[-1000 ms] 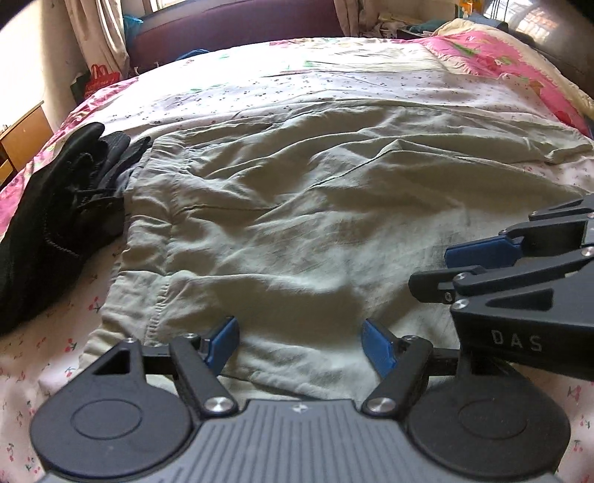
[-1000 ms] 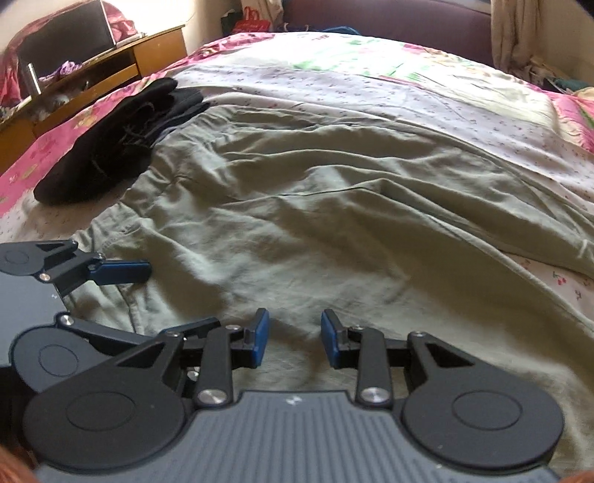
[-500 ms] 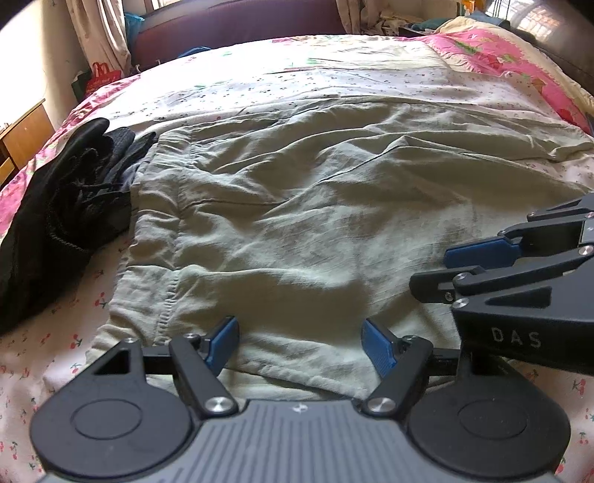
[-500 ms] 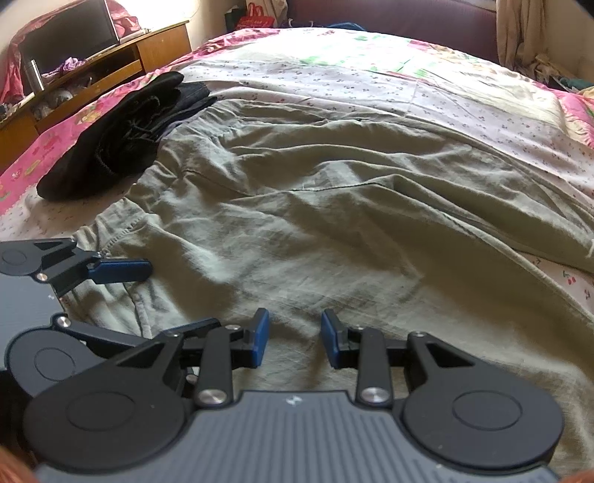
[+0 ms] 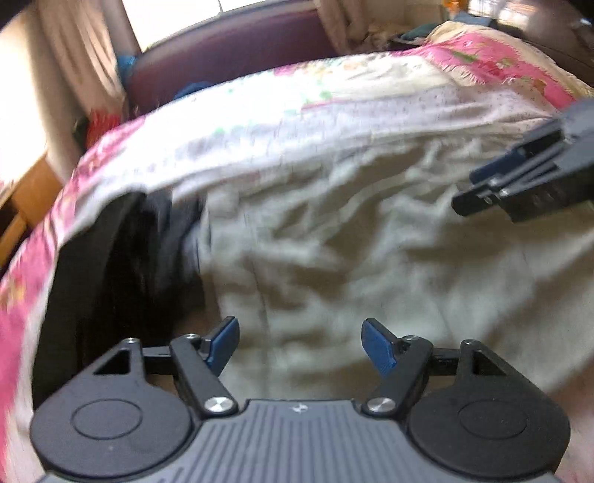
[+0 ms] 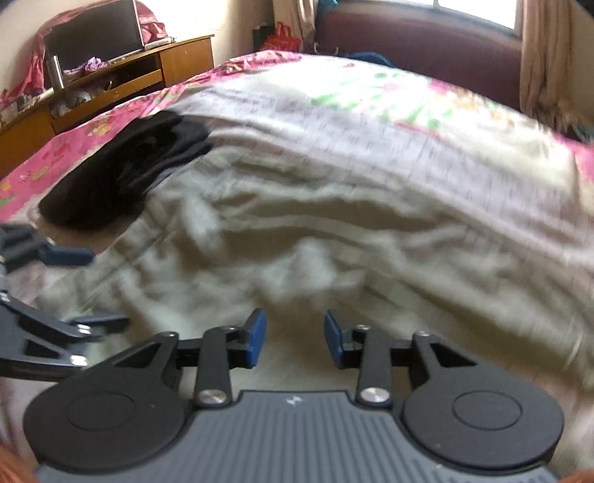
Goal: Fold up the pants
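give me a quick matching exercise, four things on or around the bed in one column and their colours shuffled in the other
Things:
1. pants
2. bundled garment beside the pants
3. cabinet by the wall
4. headboard

Colours:
a. dark purple
b. black
c. pale olive green
d. orange-brown wood

Pairs: 1-c, 2-b, 3-d, 4-a

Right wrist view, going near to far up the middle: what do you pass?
Right gripper → green pants → white flowered sheet → dark purple headboard → window.
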`<action>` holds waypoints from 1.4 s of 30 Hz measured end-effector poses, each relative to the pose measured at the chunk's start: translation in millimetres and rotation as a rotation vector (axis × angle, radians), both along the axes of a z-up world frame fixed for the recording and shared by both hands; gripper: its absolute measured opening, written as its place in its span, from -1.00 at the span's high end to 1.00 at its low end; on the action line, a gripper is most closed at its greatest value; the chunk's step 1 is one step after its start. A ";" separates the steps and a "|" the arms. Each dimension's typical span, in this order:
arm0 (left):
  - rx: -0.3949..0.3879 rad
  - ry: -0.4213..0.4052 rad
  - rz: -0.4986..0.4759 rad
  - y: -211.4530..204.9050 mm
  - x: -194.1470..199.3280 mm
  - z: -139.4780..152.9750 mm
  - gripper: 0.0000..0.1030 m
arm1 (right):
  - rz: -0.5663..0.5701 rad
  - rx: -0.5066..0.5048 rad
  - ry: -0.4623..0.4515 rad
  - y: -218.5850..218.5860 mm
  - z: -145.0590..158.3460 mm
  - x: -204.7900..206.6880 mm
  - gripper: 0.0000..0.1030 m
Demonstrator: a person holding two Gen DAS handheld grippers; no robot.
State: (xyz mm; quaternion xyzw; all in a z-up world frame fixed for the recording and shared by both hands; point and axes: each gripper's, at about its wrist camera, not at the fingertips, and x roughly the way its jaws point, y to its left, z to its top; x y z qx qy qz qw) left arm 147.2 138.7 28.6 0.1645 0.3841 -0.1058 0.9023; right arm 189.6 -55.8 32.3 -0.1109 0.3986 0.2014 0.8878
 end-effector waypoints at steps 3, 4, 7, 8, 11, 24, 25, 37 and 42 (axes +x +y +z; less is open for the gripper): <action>0.058 -0.044 -0.078 -5.3 48.7 3.3 -0.68 | 0.057 -0.060 -0.016 -2.7 0.6 50.3 0.11; 0.081 -0.050 -0.107 -7.1 65.5 3.5 -0.68 | 0.074 -0.090 -0.010 -4.2 -1.3 67.9 0.08; 0.102 -0.031 -0.170 -8.4 112.8 4.2 -0.68 | 0.112 -0.152 0.000 -10.4 -5.8 111.9 0.08; 0.105 -0.020 -0.188 -7.9 126.0 4.6 -0.68 | 0.123 -0.165 0.010 -13.0 -6.8 127.4 0.07; 0.125 0.005 -0.227 -6.9 160.9 3.4 -0.69 | 0.131 -0.191 0.032 -22.0 -12.3 161.6 0.07; 0.086 0.227 -0.242 9.6 230.5 -41.1 -0.71 | 0.245 -0.279 0.187 -20.4 -63.7 202.7 0.11; 0.073 0.232 -0.233 11.4 232.7 -42.2 -0.66 | 0.250 -0.281 0.178 -20.0 -63.9 201.2 0.15; 0.153 0.169 -0.190 7.3 221.8 -22.2 0.40 | 0.257 -0.267 0.089 -13.1 -21.4 161.0 0.97; 0.101 0.035 -0.212 15.8 166.5 20.4 0.46 | 0.256 -0.194 -0.039 -24.2 39.3 110.6 0.98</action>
